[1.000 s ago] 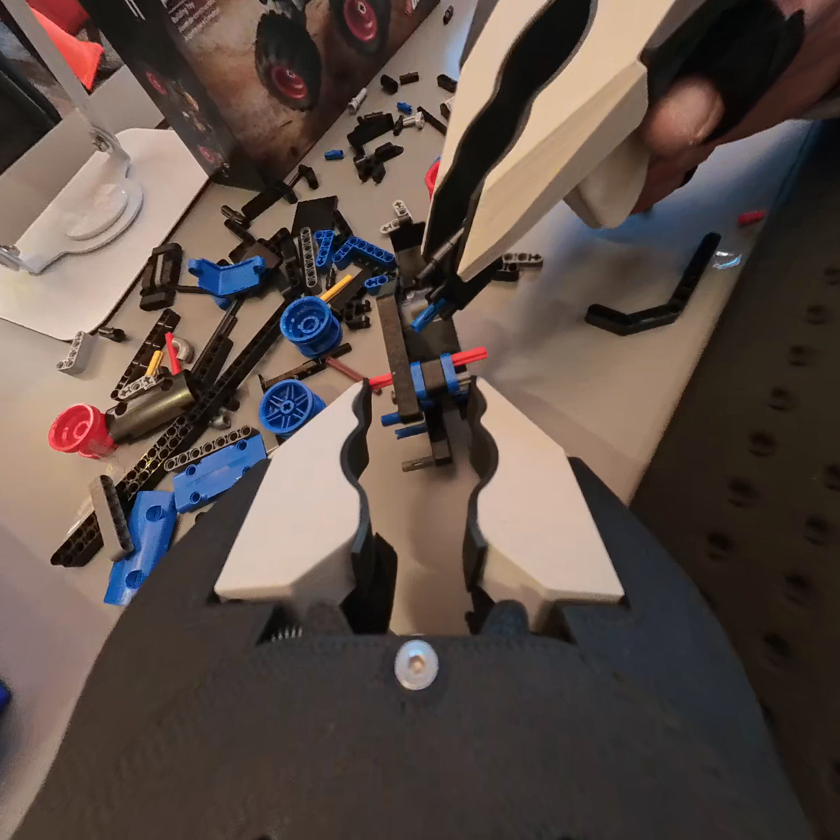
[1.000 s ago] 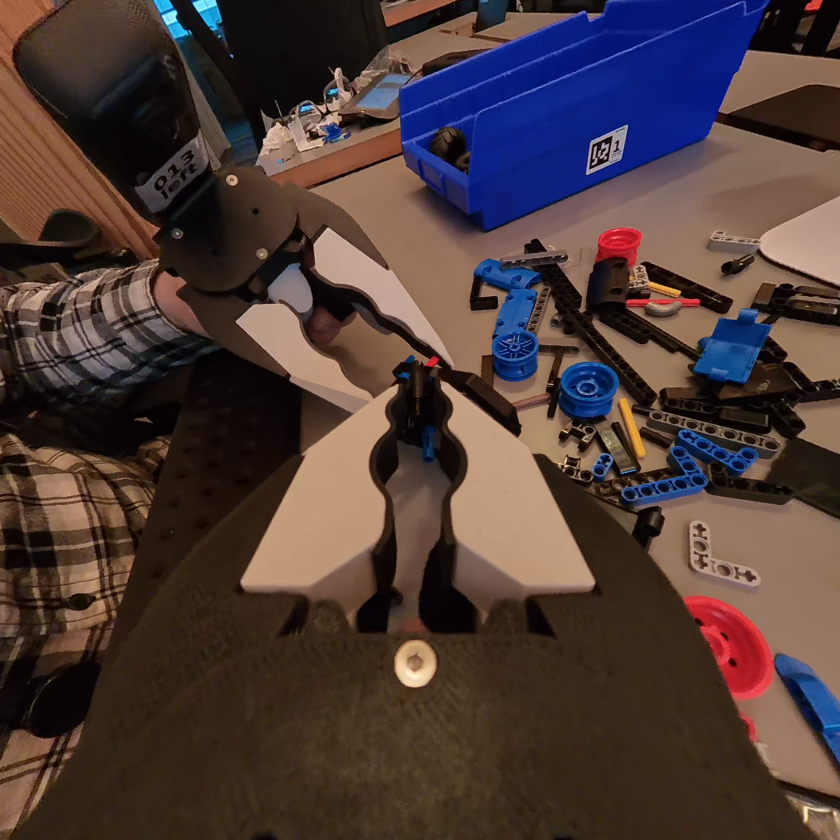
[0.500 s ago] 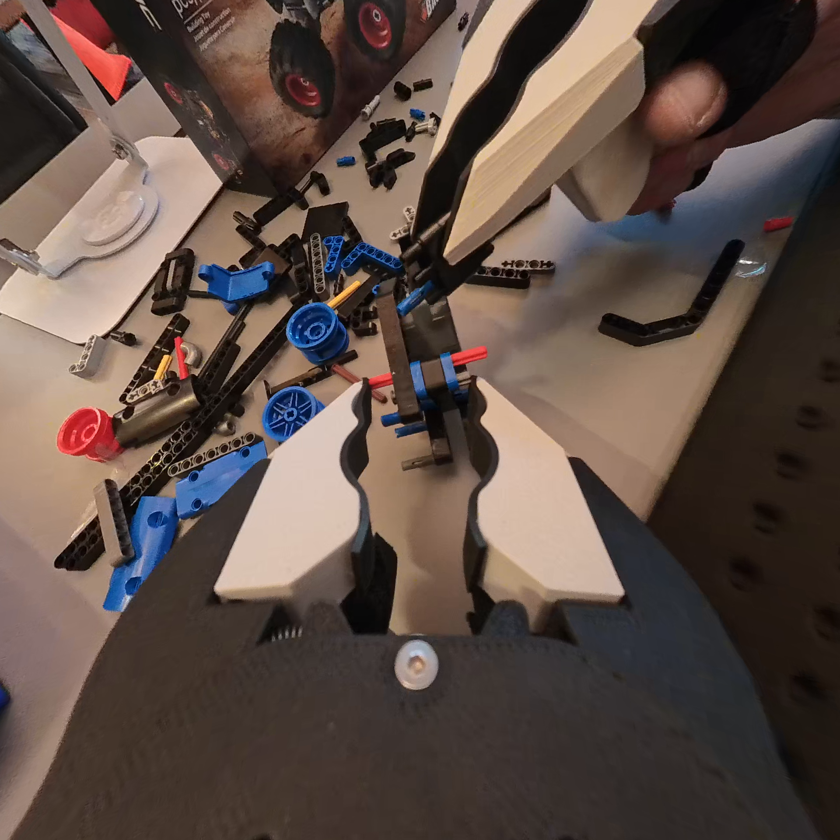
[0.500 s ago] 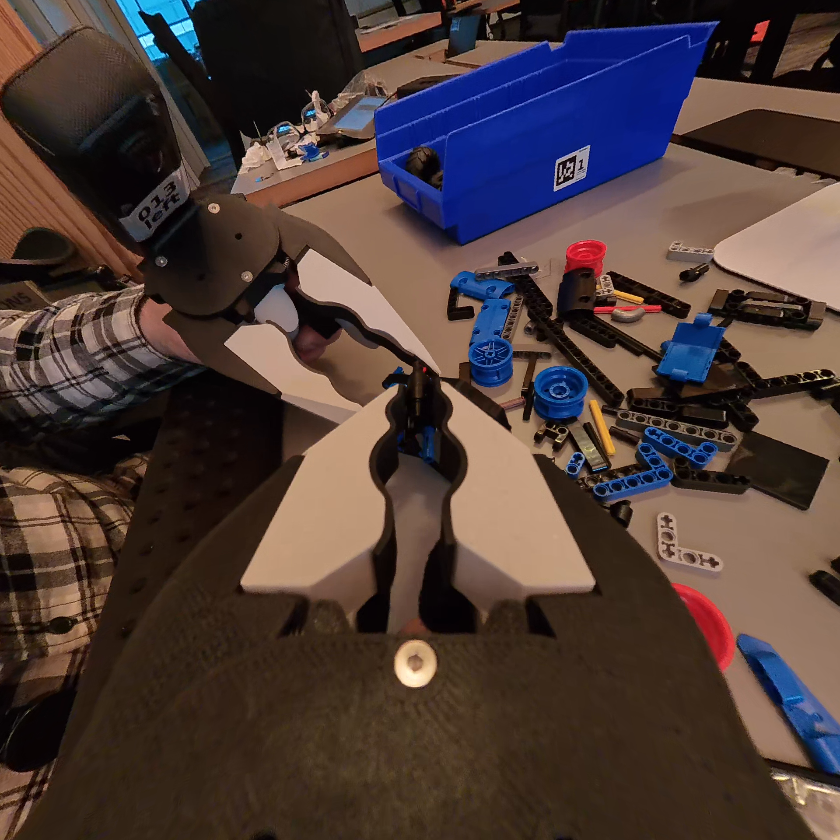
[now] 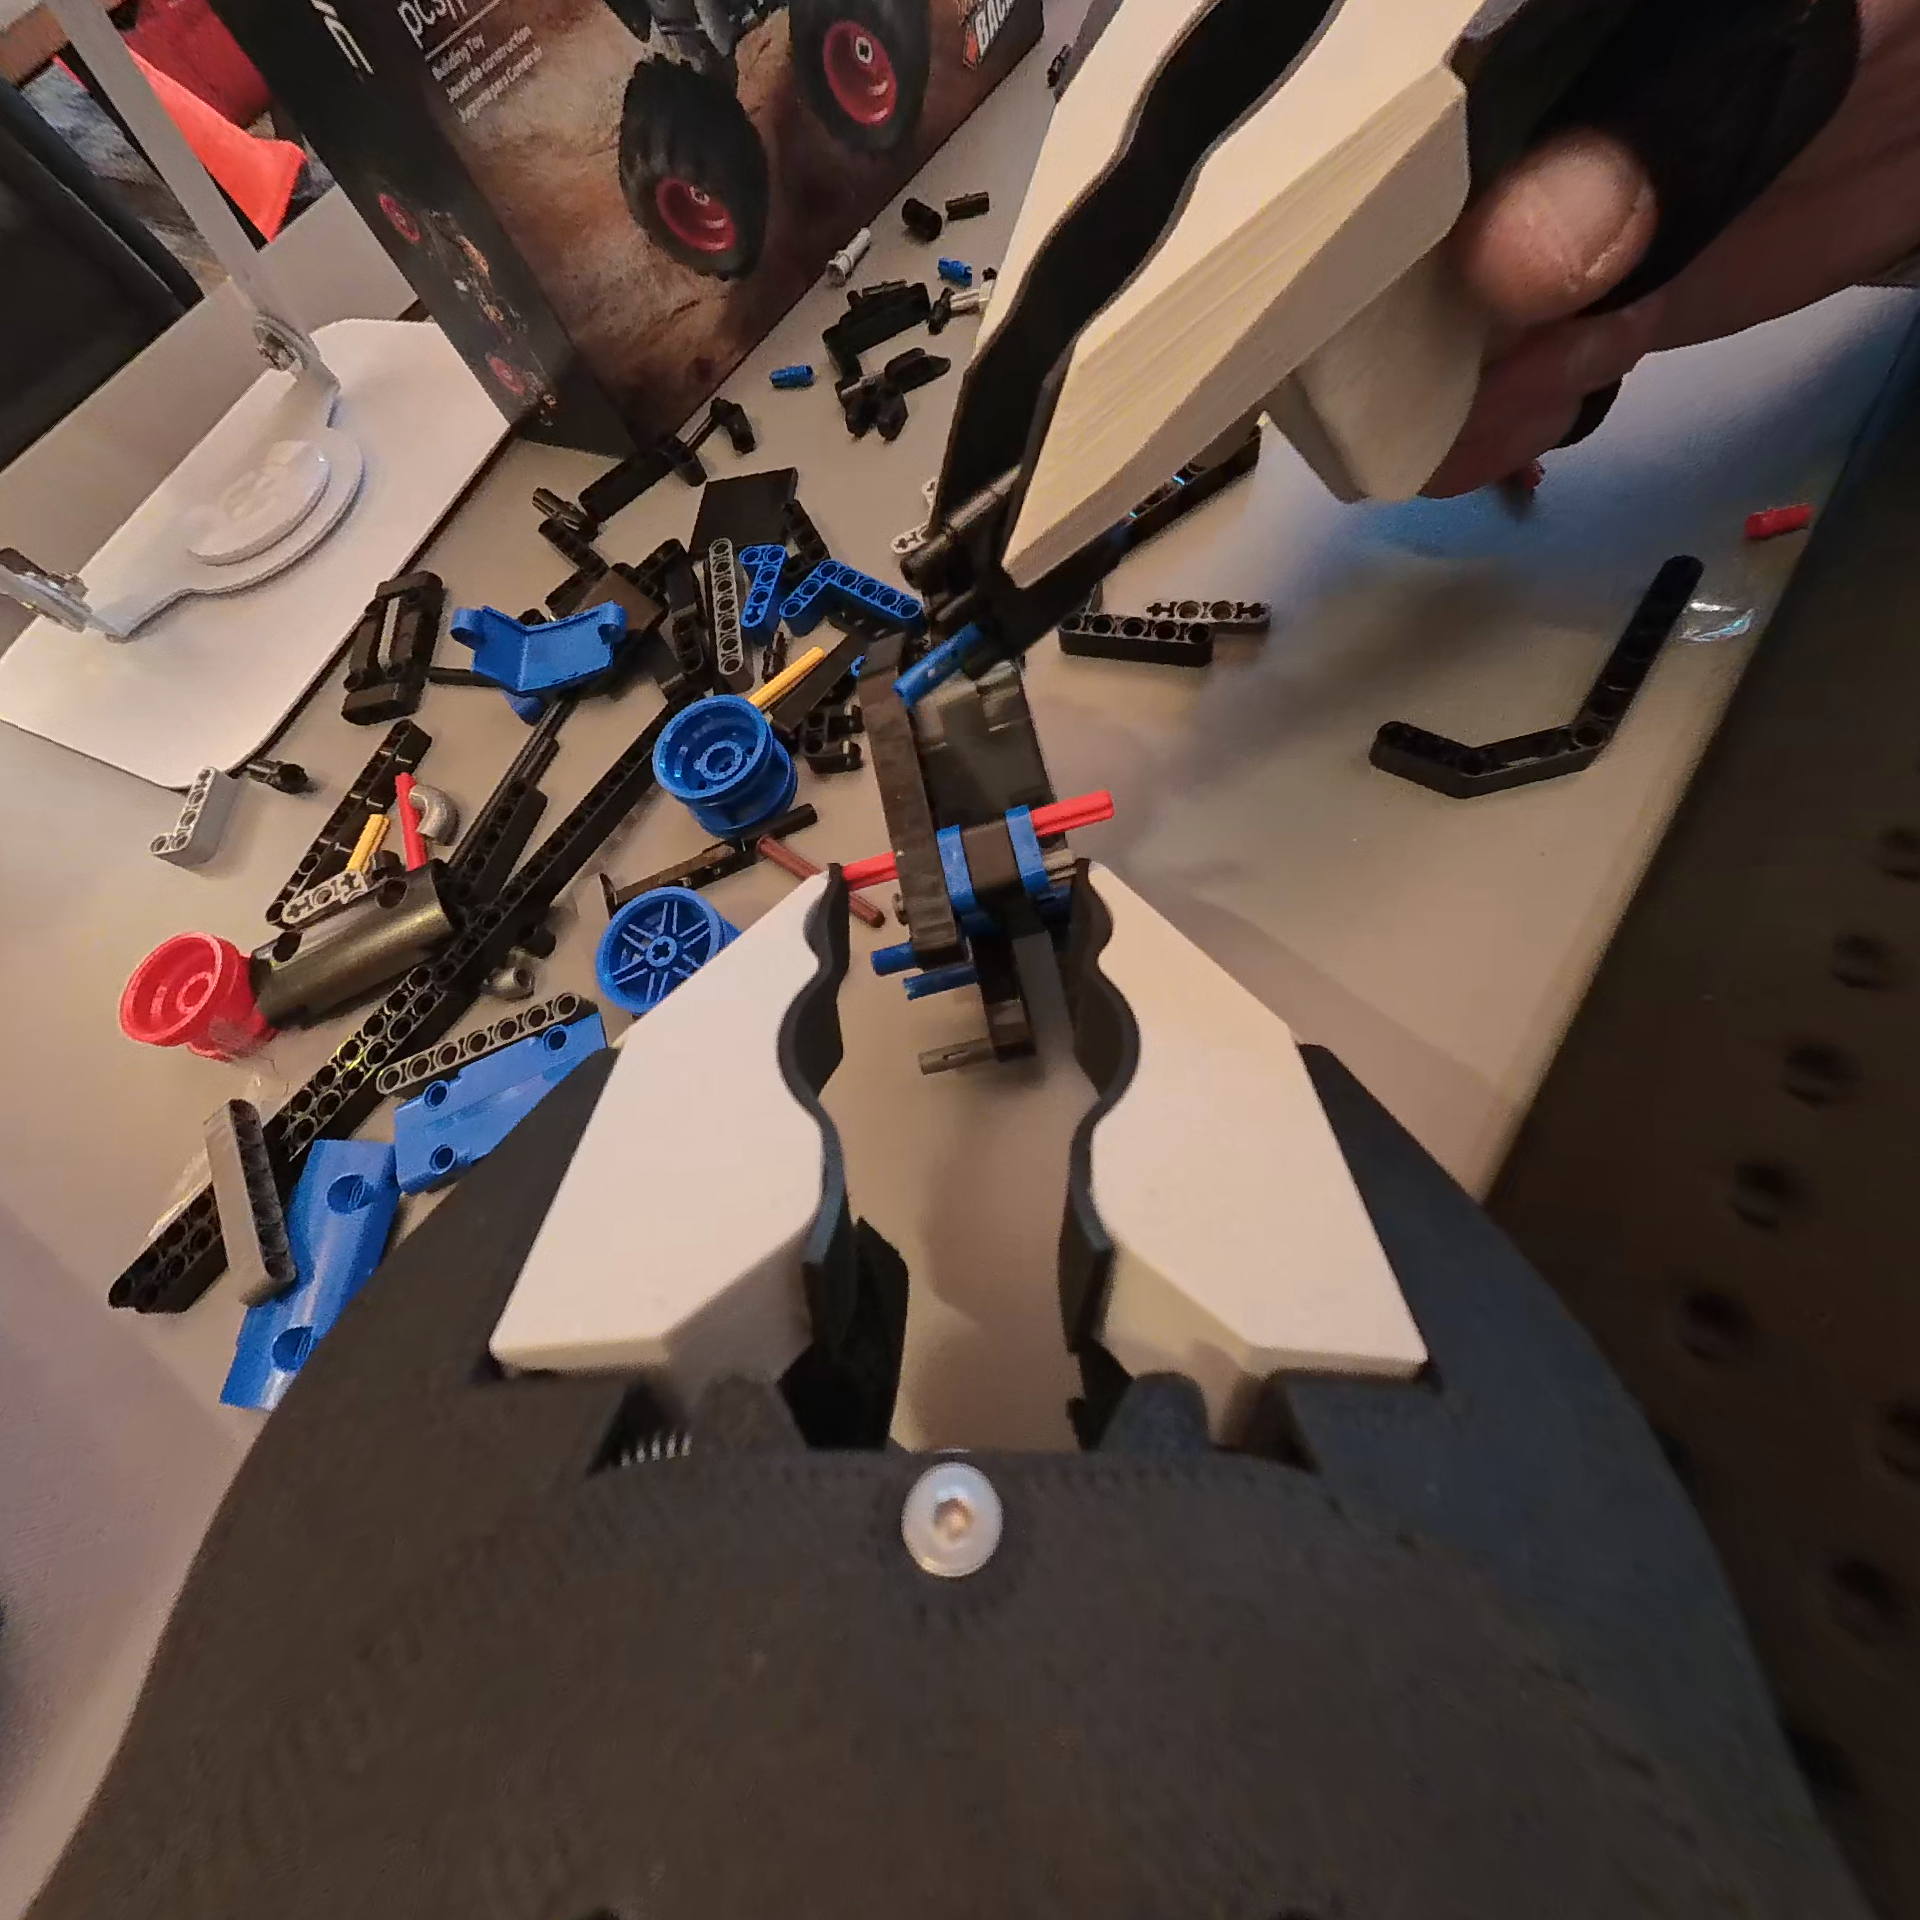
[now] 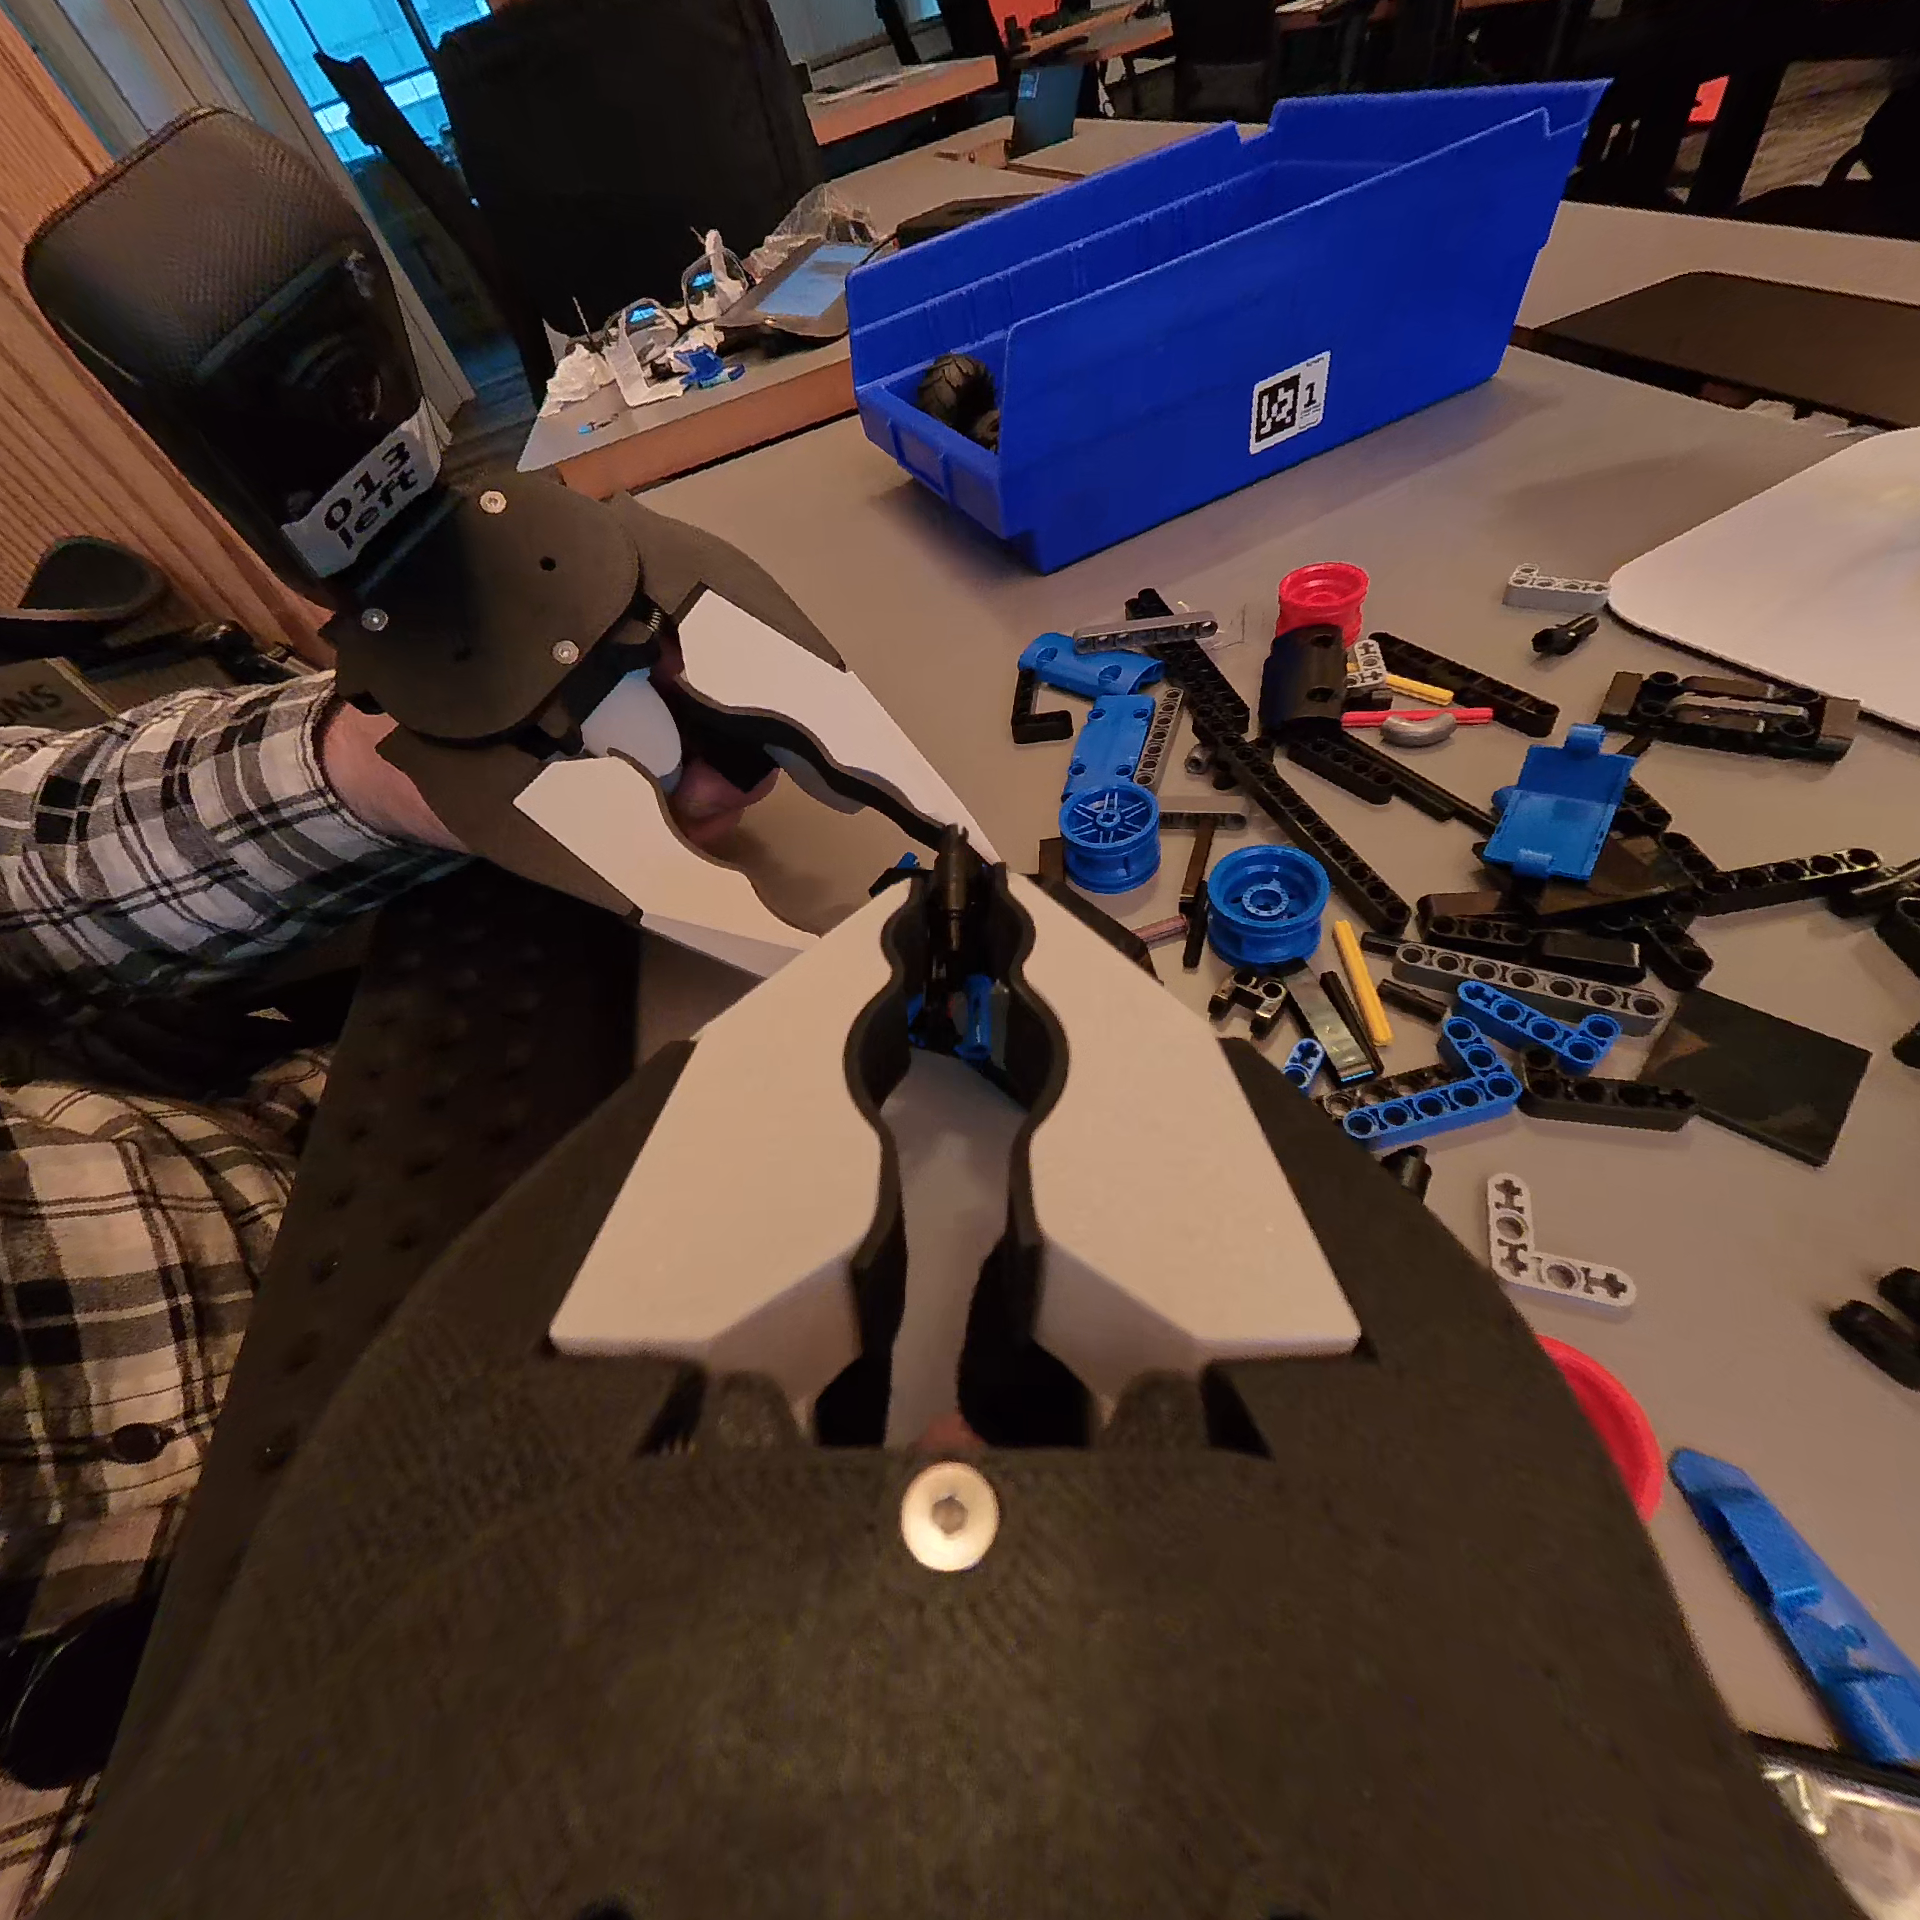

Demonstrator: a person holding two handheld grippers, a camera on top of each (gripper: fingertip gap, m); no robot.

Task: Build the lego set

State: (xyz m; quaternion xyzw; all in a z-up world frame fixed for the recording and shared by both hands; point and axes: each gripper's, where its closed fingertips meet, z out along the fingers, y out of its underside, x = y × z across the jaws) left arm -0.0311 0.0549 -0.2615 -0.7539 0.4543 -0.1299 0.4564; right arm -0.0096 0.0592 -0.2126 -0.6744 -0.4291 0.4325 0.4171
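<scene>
My left gripper (image 5: 961, 883) is shut on a black and blue lego assembly (image 5: 971, 862) with a red axle through it, held just above the table's near edge. My right gripper (image 5: 971, 566) reaches in from the upper right and is shut on a small black part (image 5: 935, 551). A blue pin (image 5: 940, 660) sits just below its tips, at the far end of the assembly. In the right wrist view my right gripper (image 6: 951, 883) pinches the black part, the assembly (image 6: 971, 1023) shows between its fingers, and the left gripper (image 6: 925, 826) comes in from the left.
Loose lego parts cover the grey table (image 5: 1299, 883): blue wheels (image 5: 722, 764), a red wheel (image 5: 177, 1003), beams, a black angled beam (image 5: 1538, 727). The set's box (image 5: 623, 208) and a white stand base (image 5: 208, 540) stand behind. A blue bin (image 6: 1195, 312) is at the back. The gap from one gripper's tips to the other's is roughly 6 cm. The red wheel (image 5: 177, 1003) is about 20 cm from my left fingertips. It turns up in the right wrist view (image 6: 1305, 587) as well.
My right gripper has shifted slightly along the far end of the assembly with its black part. My left gripper has kept its hold and stayed almost still.
</scene>
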